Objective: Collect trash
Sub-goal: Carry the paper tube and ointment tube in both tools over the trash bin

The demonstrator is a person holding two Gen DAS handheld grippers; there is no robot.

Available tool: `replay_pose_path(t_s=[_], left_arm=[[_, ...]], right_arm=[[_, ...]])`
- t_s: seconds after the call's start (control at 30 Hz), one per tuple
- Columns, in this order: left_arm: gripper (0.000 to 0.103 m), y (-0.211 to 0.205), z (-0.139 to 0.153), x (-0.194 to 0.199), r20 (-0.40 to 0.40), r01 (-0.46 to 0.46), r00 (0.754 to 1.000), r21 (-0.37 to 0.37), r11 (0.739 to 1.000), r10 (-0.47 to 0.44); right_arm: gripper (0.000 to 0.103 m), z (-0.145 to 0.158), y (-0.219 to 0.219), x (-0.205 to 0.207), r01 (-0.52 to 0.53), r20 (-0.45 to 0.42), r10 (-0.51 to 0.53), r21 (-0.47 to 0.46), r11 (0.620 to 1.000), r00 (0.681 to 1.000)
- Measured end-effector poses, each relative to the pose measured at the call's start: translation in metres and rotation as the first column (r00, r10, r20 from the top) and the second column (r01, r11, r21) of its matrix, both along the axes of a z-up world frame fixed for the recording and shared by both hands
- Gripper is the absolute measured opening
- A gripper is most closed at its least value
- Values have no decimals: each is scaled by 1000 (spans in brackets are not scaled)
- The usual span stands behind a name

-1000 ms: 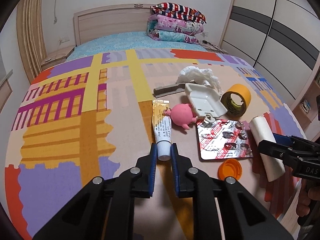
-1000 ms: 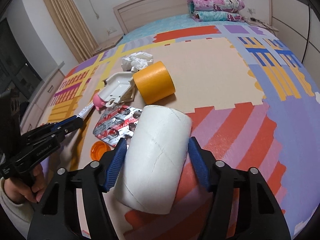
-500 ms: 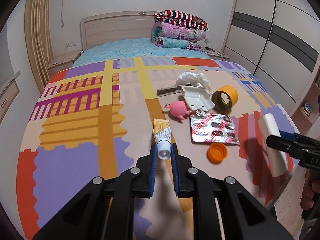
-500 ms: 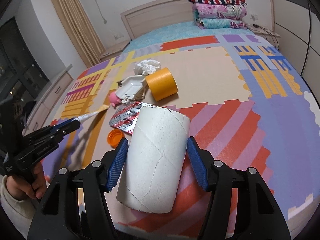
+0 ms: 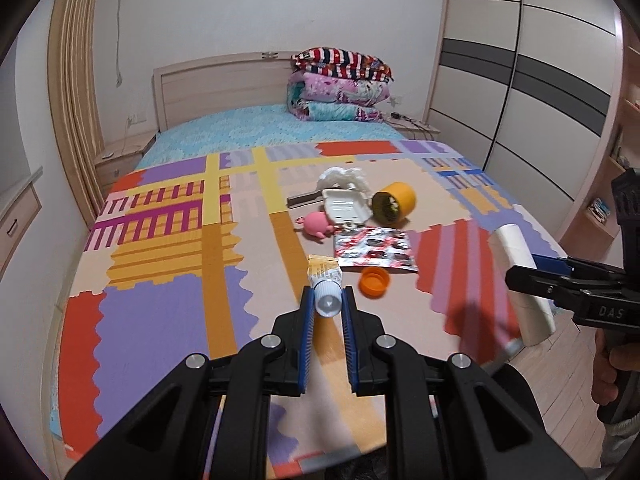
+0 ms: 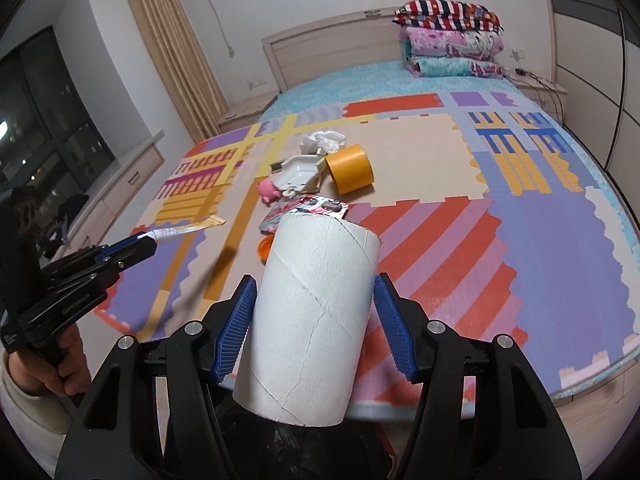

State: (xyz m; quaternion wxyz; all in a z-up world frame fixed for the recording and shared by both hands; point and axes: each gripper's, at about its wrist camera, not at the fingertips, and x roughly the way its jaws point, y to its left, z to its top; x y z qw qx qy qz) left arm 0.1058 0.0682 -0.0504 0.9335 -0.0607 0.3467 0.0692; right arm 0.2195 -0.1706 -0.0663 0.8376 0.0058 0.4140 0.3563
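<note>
Trash lies scattered on the colourful puzzle mat point(image 5: 160, 312) that covers the near part of the bed point(image 5: 260, 132). We hold the left gripper point(image 5: 327, 304) above the mat's near edge, its jaws pinching the white cap end of a squeezed tube point(image 5: 325, 278), lifted clear of the mat. Our right gripper point(image 6: 316, 312) hangs over the mat's near right corner, jaws clamped on the sides of a white cardboard roll point(image 6: 312, 312). On the mat, toward its middle, an orange bottle cap point(image 5: 374, 282) sits just beside a red blister pack point(image 5: 374, 248). Beyond these lie a pink toy point(image 5: 318, 224), a white tray point(image 5: 346, 204), a roll of yellow tape point(image 5: 394, 202) and crumpled white tissue point(image 5: 344, 176). Folded quilts point(image 5: 340, 84) are stacked at the headboard.
</note>
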Motion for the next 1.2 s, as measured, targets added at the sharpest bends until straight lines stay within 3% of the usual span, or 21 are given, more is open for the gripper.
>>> replay_pose_path(t_s=[0.33, 0.57, 0.83, 1.2], left_arm=[[13, -34, 16, -45, 41, 63, 997, 5, 998, -63], [13, -61, 15, -81, 37, 129, 991, 27, 991, -130], [13, -82, -11, -116, -12, 234, 972, -33, 972, -234], [13, -97, -80, -112, -163, 282, 939, -132, 950, -301]], right_arm=[[60, 10, -17, -37, -50, 32, 49, 4, 999, 998], [60, 1, -21, -66, -111, 22, 111, -9, 994, 994], [60, -33, -22, -99, -189, -40, 187, -68, 980, 982], [60, -107, -17, -108, -257, -171, 228, -174, 951, 958]])
